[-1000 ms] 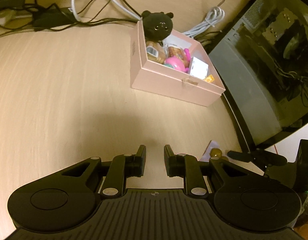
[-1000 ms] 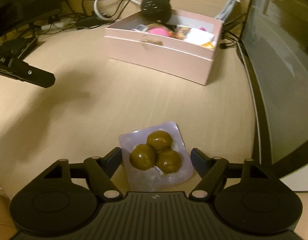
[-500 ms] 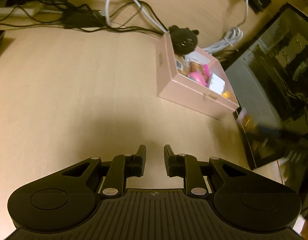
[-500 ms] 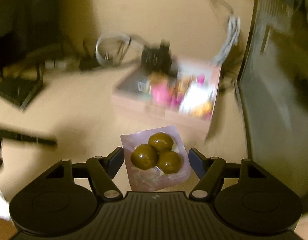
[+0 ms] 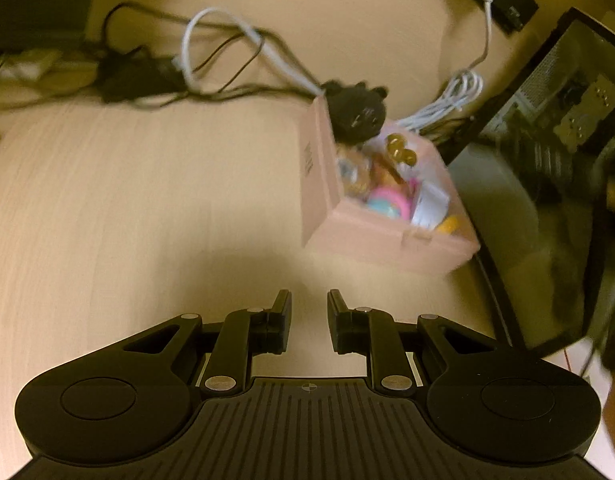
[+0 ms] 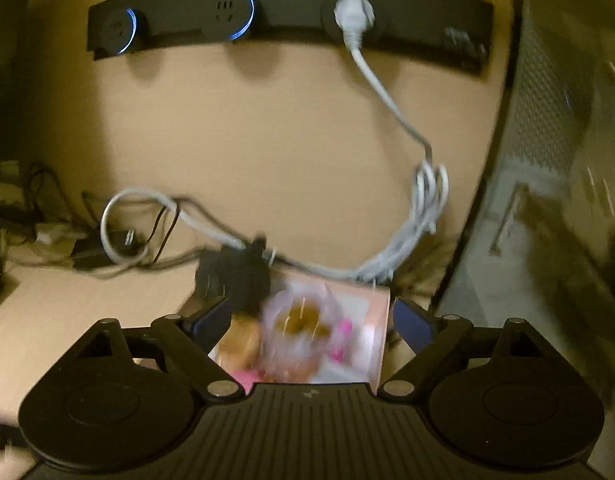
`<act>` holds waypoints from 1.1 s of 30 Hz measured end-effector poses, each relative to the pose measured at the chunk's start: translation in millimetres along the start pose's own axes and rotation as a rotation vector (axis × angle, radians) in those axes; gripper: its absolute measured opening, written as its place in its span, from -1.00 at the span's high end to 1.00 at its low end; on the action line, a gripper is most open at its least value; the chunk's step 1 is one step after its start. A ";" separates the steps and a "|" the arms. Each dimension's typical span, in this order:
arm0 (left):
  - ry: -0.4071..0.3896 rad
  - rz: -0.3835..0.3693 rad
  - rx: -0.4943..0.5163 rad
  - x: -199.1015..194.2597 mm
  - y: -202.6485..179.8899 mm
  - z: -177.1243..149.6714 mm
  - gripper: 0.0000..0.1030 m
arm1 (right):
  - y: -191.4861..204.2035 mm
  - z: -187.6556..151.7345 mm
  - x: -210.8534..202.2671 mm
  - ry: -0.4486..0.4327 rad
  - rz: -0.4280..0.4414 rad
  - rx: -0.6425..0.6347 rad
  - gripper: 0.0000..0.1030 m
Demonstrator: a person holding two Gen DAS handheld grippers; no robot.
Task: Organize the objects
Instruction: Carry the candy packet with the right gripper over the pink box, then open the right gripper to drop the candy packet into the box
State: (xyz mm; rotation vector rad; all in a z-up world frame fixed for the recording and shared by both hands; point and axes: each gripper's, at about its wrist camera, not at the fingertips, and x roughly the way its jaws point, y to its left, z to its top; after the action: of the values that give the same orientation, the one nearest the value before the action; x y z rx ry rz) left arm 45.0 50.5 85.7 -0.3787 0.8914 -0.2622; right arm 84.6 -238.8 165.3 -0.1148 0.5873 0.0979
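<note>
Hovering spread wide, my right gripper [image 6: 311, 316] frames the packet of brown balls [image 6: 299, 320], now over the pink box [image 6: 377, 320] rather than the table, while my left gripper [image 5: 309, 312] stays narrowly parted, empty.

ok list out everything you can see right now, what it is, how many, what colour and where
pink box: one, pink, on the table beside the computer case, full of small items
black plush toy: one, black, at the box's far end
packet of brown balls: one, clear with brown balls, in the box, between the right gripper's spread fingers
pink toy: one, pink, in the box
white cable: one, white, plugged into the power strip, coiled behind the box
power strip: one, black, on the wall
computer case: one, black, right of the box
table: one, light wood
left gripper: black, nearly closed, empty
right gripper: black, open over the box
</note>
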 end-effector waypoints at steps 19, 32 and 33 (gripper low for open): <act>0.006 0.219 0.103 92.0 -20.8 66.1 -0.09 | 16.6 -93.6 30.6 0.197 -0.051 -0.061 -0.23; -0.046 0.323 -0.056 76.5 48.7 78.3 -0.96 | 32.2 -73.2 48.9 0.196 -0.030 -0.132 -0.24; -0.044 0.321 -0.051 76.5 48.3 78.1 -0.96 | 33.3 -73.9 48.1 0.193 -0.036 -0.137 -0.25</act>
State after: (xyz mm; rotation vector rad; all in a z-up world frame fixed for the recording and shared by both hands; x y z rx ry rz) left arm 156.4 81.8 55.7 -0.2822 0.9025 0.0644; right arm 79.9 -213.1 74.8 -0.2699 0.7713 0.0929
